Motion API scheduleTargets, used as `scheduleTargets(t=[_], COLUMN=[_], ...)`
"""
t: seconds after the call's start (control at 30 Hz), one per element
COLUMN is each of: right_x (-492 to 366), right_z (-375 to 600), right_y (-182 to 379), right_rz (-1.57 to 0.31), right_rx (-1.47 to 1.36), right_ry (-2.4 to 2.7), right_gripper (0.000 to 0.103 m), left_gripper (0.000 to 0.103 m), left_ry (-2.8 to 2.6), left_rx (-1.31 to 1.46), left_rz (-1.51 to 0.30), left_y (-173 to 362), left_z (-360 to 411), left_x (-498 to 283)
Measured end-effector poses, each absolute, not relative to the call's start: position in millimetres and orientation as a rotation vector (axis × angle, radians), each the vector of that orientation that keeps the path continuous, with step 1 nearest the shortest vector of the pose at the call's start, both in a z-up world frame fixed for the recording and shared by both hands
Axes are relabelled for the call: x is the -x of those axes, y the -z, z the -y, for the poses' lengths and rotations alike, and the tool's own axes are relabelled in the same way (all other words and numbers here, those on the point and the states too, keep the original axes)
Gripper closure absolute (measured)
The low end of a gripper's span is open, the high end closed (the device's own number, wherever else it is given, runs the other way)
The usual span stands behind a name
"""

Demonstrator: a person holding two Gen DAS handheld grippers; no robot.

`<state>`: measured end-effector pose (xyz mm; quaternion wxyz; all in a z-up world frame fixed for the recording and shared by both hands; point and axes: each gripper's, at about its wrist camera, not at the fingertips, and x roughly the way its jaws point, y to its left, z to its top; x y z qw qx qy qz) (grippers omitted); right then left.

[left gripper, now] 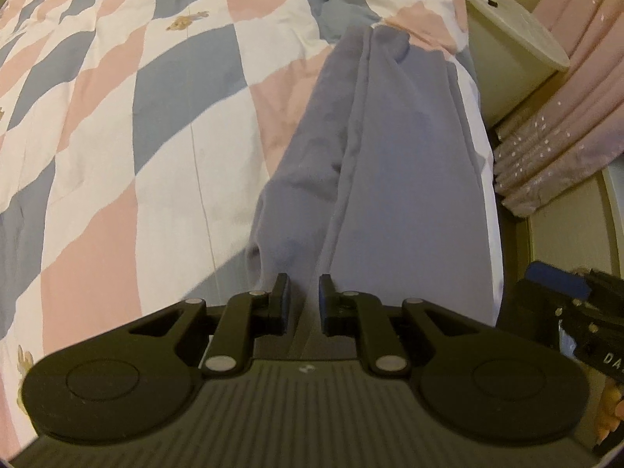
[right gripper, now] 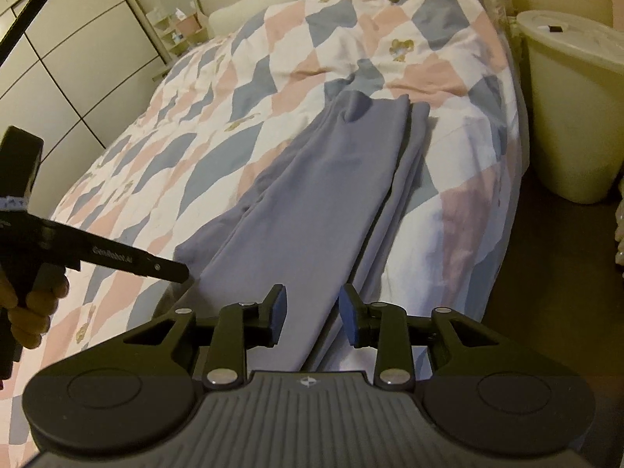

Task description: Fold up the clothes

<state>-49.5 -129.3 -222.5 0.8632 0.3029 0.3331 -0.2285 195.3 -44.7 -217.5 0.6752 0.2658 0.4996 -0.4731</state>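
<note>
Both pairs of fingers are parted, gripping nothing: the left gripper (left gripper: 303,299) with a narrow gap, the right gripper (right gripper: 312,316) wider. Each hovers over the near end of the lavender garment (right gripper: 312,179), which lies lengthwise along the quilt's (right gripper: 195,136) right side, near a bin (right gripper: 569,117).

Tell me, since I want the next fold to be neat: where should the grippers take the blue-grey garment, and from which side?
Probably the near end of the blue-grey garment, one corner each, coming from the foot of the bed. It lies lengthwise away from both grippers, with that end nearest them.
</note>
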Motion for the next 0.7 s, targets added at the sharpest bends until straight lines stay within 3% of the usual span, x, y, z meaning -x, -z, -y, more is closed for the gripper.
scheduleTargets(t=[0.13, 0.2, 0.37, 0.43, 0.57, 0.7], right_x=[52, 54, 62, 65, 70, 68], right_z=[113, 101, 62, 42, -11, -62], right_y=[218, 216, 222, 225, 233, 254], right_rz=[-0.718, -0.738, -0.813, -0.837, -0.859, -0.868], right_rx=[-0.556, -0.486, -0.298, -0.225, 0.008, 0.362], right_ry=[0.467, 0.459, 0.406, 0.367, 0.282, 0.192], right_gripper=[0.068, 0.062, 0.057, 0.052, 0.03, 0.028], left_gripper=[0.091, 0.09, 0.078, 0.077, 0.066, 0.062], left_ry=[1.142, 1.191, 1.294, 1.342, 1.447, 1.487], left_rx=[-0.67, -0.708, -0.894, -0.988, -1.208, -1.428], left_rz=[-1.047, -0.98, -0.767, -0.651, -0.345, -0.02], left_y=[218, 215, 212, 214, 226, 259], left_z=[28, 13, -37, -57, -93, -113], left_x=[-186, -180, -153, -134, -91, -62])
